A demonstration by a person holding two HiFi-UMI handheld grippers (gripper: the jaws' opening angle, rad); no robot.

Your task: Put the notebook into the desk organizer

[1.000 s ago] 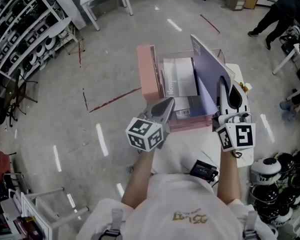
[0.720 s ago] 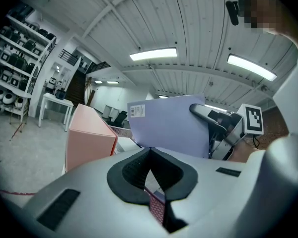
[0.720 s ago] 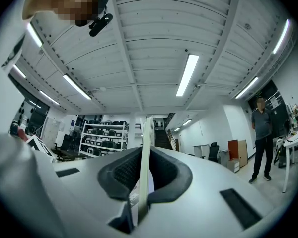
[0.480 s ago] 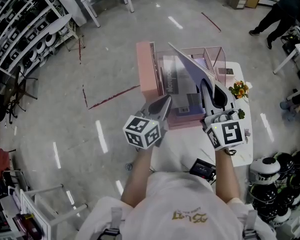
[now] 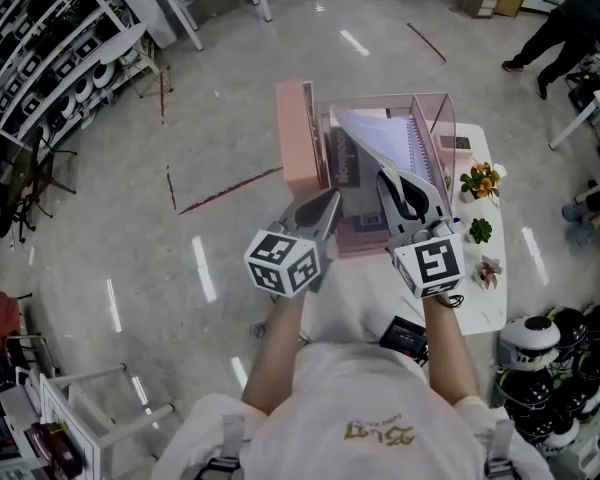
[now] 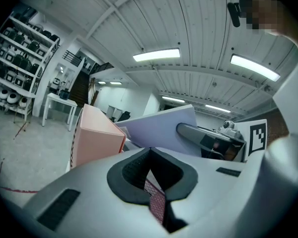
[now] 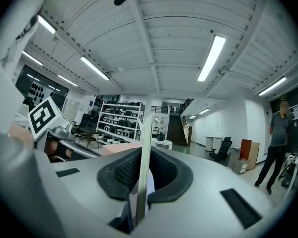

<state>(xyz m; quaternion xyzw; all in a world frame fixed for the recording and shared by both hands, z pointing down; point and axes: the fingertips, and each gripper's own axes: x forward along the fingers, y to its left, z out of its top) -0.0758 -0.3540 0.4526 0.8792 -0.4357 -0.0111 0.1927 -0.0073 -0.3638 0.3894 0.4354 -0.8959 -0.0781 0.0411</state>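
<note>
Overhead, in the head view, the notebook (image 5: 375, 133) is seen clamped at its near edge by the right gripper (image 5: 390, 180). It is carried tilted, its lavender cover up and its spiral edge toward the right. Its long axis runs away from the person, and its far end is already over the desk organizer (image 5: 298, 138), which lies directly ahead of and below the right gripper. A slot between the pink left wall and the clear right wall is judged to be the target, so a forward and downward feed along that axis is called for. The left gripper (image 5: 330, 206) is held at the organizer's front left, beside the notebook but apart from it.

From the left gripper view, the left gripper (image 6: 149, 152) is shown with its jaws together and nothing gripped. The notebook (image 6: 161, 130) is seen to its right and the desk organizer (image 6: 97, 140) ahead on its left.

From the right gripper view, the right gripper (image 7: 144, 158) is shown closed on the thin edge of the notebook (image 7: 145, 133), which stands upright between the pads.
</note>
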